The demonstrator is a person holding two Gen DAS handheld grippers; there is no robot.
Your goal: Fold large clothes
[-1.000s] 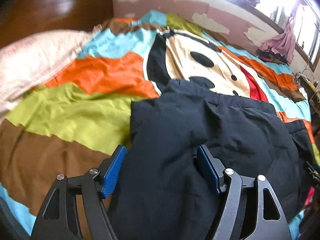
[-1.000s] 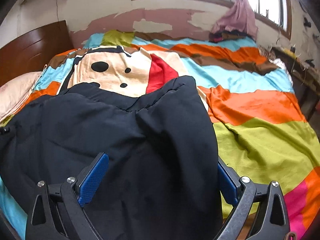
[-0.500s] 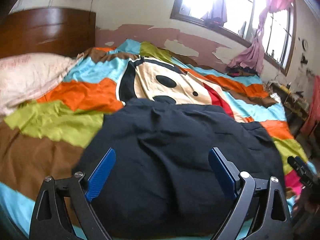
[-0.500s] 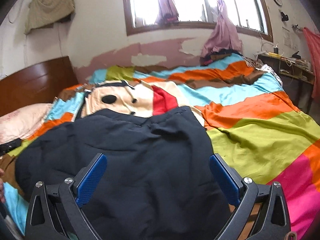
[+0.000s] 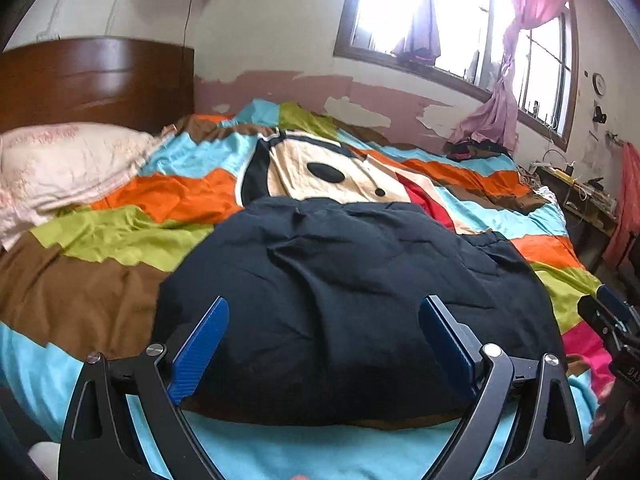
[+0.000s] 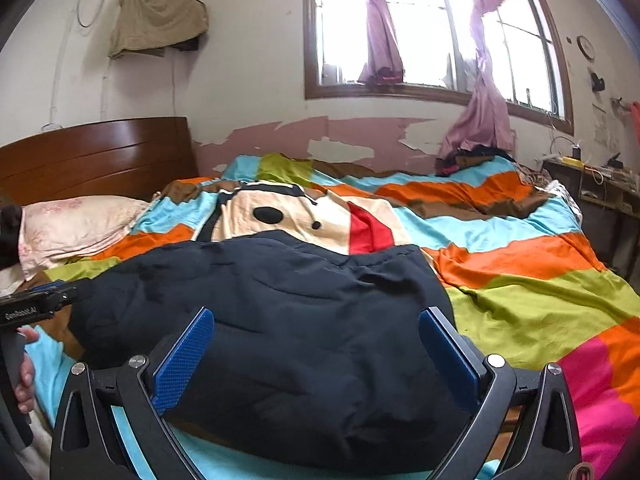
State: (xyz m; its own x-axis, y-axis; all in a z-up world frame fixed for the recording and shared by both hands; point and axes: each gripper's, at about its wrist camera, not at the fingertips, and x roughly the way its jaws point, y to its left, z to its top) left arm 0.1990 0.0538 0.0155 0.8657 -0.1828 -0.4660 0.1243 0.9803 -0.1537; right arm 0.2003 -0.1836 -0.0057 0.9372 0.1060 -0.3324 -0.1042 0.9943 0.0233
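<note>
A large black padded jacket (image 5: 352, 292) lies folded in a puffy bundle on the striped, cartoon-print bedspread (image 5: 168, 196); it also shows in the right wrist view (image 6: 296, 320). My left gripper (image 5: 324, 340) is open and empty, held just in front of the bundle's near edge. My right gripper (image 6: 316, 352) is open and empty, also in front of the near edge. The right gripper shows at the right edge of the left wrist view (image 5: 612, 328), and the left gripper at the left edge of the right wrist view (image 6: 36, 308).
A pink pillow (image 5: 60, 168) lies by the wooden headboard (image 5: 96, 80) at the left. Clothes (image 6: 472, 158) are heaped at the bed's far side under the window. A cluttered desk (image 6: 600, 184) stands at the right. Bare bedspread lies on both sides of the jacket.
Both grippers have opened wider, let go of the jacket and pulled back and up from it. The jacket now rests on the bed as a folded bundle.
</note>
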